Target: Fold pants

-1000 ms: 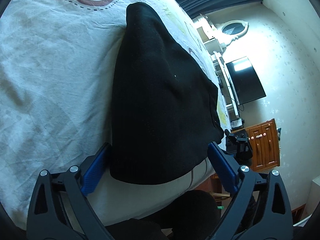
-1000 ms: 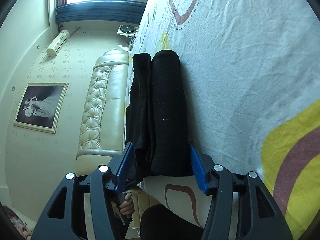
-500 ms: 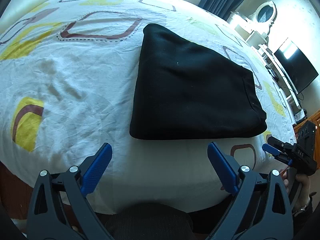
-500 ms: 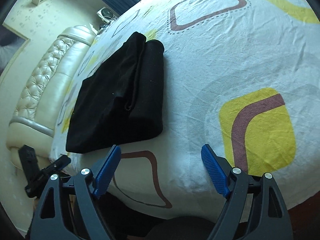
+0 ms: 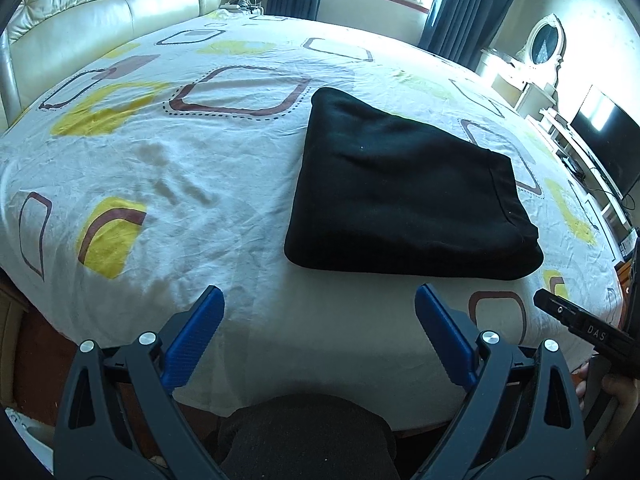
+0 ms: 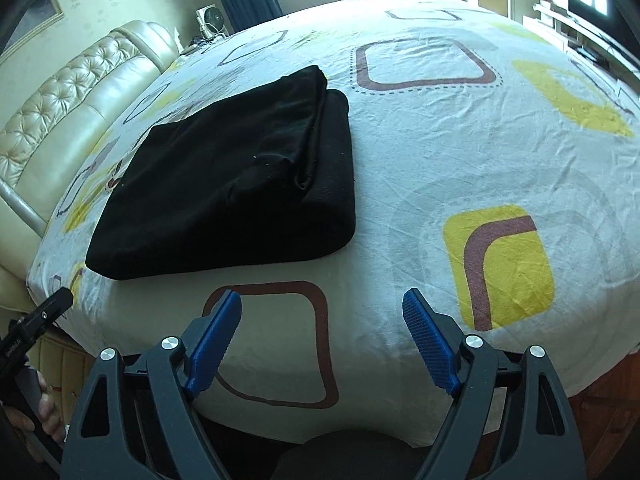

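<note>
Both tongs stand wide with nothing between the blue pads: the left gripper [image 5: 318,334] low in its frame, the right gripper [image 6: 322,338] likewise, each over bare sheet [image 5: 180,184] short of the cloth. The pants [image 5: 404,204] lie well clear above them, right of centre in the left view and upper left in the right view [image 6: 236,184], a compact black rectangle with its layered edges showing toward the right gripper. The fold looks finished, so the best course is probably to keep the tongs off it and, if anything, only press the loose top flap flat without dragging the stack across the bed [image 6: 460,152].
</note>
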Motion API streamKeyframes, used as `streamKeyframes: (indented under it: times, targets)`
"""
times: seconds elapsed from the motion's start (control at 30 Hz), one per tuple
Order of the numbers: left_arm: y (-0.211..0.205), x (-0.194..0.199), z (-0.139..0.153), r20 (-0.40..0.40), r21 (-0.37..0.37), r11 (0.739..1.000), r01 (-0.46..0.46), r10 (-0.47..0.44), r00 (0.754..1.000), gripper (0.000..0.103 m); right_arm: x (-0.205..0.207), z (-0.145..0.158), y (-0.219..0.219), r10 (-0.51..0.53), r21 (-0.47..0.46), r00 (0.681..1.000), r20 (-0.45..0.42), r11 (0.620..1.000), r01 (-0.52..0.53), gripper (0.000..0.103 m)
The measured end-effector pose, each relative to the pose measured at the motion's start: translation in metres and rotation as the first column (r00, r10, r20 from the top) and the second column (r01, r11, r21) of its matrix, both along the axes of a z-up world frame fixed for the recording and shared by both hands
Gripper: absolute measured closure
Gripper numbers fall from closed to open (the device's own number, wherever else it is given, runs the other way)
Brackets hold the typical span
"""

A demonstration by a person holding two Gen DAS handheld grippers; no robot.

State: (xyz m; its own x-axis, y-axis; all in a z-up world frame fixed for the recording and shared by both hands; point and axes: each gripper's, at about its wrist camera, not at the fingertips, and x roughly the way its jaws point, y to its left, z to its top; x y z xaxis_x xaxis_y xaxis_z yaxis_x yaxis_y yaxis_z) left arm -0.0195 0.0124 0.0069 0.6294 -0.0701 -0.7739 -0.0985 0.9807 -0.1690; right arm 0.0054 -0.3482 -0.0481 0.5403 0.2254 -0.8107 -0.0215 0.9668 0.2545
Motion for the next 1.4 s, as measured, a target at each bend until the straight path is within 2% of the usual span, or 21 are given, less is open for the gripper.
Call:
streamKeyframes:
  times: [0.23, 0.5, 0.77, 1.4]
  targets:
    - [0.0, 0.003, -0.006, -0.012, 0.007, 1.0, -0.019, 0.019, 1.0, 0.007, -0.001, 0.004, 0.016, 0.044, -0.06, 0.998, 0.047, 0.997, -0.041, 0.021]
    - [-0.006, 0.003, -0.007, -0.006, 0.018, 1.0, -0.002, 0.003, 1.0, 0.007, 0.002, 0.001, 0.013, 0.02, -0.035, 0.999, 0.039, 0.999, -0.018, 0.021]
    - [-0.015, -0.001, -0.003, 0.028, 0.063, 0.998, 0.018, -0.02, 0.999, 0.007, 0.002, -0.004, 0.009, -0.002, -0.001, 1.0, 0.011, 1.0, 0.002, 0.021]
    - [-0.025, -0.003, 0.003, 0.047, 0.124, 0.992, 0.039, -0.045, 0.998, 0.007, -0.001, -0.008, 0.013, 0.007, 0.004, 1.0, -0.006, 1.0, -0.007, 0.021]
